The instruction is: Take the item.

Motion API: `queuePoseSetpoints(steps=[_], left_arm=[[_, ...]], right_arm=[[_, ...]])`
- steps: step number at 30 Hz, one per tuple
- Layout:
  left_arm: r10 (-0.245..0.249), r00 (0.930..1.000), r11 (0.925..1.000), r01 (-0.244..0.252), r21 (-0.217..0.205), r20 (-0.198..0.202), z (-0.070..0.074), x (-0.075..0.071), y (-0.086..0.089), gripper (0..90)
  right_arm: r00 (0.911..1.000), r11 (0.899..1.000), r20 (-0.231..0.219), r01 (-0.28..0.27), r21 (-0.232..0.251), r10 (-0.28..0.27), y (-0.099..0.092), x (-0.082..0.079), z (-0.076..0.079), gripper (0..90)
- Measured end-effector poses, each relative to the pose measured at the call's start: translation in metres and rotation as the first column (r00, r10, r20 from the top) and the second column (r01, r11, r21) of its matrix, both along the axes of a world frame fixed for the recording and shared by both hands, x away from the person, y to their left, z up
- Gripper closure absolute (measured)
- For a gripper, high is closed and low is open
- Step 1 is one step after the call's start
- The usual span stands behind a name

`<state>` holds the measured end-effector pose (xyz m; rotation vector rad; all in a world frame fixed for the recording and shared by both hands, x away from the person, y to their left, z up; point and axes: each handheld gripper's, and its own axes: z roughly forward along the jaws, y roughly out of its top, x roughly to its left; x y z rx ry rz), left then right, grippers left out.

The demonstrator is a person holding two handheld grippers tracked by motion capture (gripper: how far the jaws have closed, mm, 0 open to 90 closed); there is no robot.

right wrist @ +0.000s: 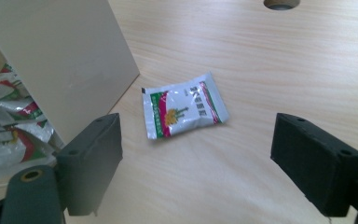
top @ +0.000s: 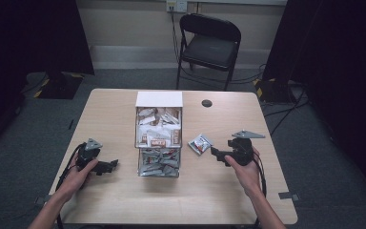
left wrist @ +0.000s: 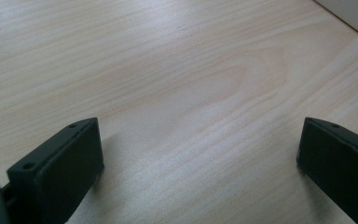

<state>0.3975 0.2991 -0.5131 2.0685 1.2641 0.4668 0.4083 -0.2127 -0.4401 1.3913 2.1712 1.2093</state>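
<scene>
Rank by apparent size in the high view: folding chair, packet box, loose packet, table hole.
1. Folding chair, though it stands farther back, so its lead over the box is unsure.
2. Packet box.
3. Loose packet.
4. Table hole, clearly smallest.

Glossy foil sachet (right wrist: 184, 111) on matt pale-wood table (right wrist: 270, 56).

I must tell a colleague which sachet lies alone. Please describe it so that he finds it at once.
On the wooden table stands a box full of sachets. Just right of it, flat on the bare wood, lies one sachet, in front of the right gripper. It is white with red and green print, and lies outside the box.
</scene>
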Motion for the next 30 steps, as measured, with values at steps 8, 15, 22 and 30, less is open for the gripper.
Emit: queuePoseSetpoints(steps=[8,15,22,30], left_arm=[[0.0,1.0,1.0,0.0,0.0,0.0,0.0,0.0,0.0,0.0],[0.0,1.0,1.0,0.0,0.0,0.0,0.0,0.0,0.0,0.0],[0.0,1.0,1.0,0.0,0.0,0.0,0.0,0.0,0.0,0.0],[0.0,1.0,1.0,0.0,0.0,0.0,0.0,0.0,0.0,0.0]], right_arm=[[0.9988,0.998,-0.002,0.049,-0.035,-0.049,-0.024,-0.025,0.005,16.4],[0.9906,0.989,-0.039,0.128,-0.07,-0.131,-0.058,-0.042,-0.01,17.0],[0.9744,0.967,-0.093,0.187,-0.172,-0.205,-0.089,-0.048,-0.034,16.9],[0.9504,0.941,-0.133,0.246,-0.23,-0.281,-0.099,-0.048,-0.048,16.9]])
